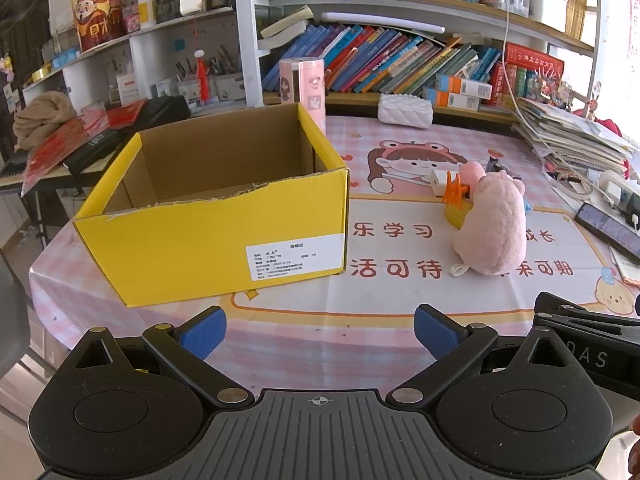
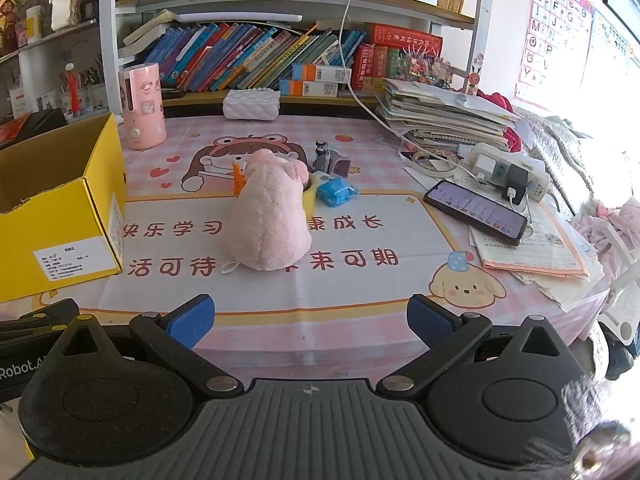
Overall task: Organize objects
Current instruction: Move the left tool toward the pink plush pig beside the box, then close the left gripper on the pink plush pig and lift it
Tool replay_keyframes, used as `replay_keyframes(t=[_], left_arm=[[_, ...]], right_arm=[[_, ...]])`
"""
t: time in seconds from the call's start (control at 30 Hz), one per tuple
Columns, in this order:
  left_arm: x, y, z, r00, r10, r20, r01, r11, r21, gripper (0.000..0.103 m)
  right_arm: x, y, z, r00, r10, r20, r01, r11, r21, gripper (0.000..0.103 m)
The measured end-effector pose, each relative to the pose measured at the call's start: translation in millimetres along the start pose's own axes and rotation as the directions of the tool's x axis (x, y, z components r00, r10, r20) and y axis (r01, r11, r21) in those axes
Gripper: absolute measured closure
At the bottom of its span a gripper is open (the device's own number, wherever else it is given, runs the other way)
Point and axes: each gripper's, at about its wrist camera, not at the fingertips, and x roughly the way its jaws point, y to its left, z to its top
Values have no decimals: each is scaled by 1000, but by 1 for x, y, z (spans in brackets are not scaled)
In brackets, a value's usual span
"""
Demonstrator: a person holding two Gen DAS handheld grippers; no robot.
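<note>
- Two grippers hang low at the near edge of the worktop [image 2: 360,300]; the left gripper [image 1: 320,330] and the right gripper [image 2: 311,320] both have their jaws spread wide and hold nothing, with only the printed cloth between their blue pads.
- The task's things sit in a small cluster at mid-worktop: a pink plush toy [image 2: 270,216] with its back to the cameras, and right behind it, touching or nearly so, a yellow tape roll [image 2: 310,196], an orange claw clip [image 1: 454,192] and a blue crinkled packet [image 2: 336,192]. A small grey gadget [image 2: 330,160] stands just beyond them.
- The yellow cardboard box [image 1: 216,216] stands open-topped to the left of the cluster, near it but apart; nothing shows inside, though its floor is hidden from here. It looks like the place to put things.
- Judging from this, the step in hand is the first pick, and the plush is the nearest candidate for the right gripper.
- To do it well: come in level over the plush, close across its narrower middle rather than the ear or the small tag at its base, and lift straight up so the clip and roll behind are not dragged.
- The plush is fuzzy and yielding, so it should compress and need a deep bite.
- The box is corrugated card with a torn, ragged near rim; clear that edge before letting go.
- The cloth looks smooth and glossy, so light pieces may slide if nudged.
</note>
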Motion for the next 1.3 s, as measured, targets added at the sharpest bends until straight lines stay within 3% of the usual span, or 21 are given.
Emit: replay_keyframes(t=[0.57,1.3], left_arm=[[8,-2,6,999,-29,-15,28,1000,-13,2],[41,-45,30,997,-71,-38,70,997,-27,2]], right_arm=[[4,0,2,1000,0,-7,0,1000,-2,0],[46,-35,33,999,26,-26,-26,1000,-1,0]])
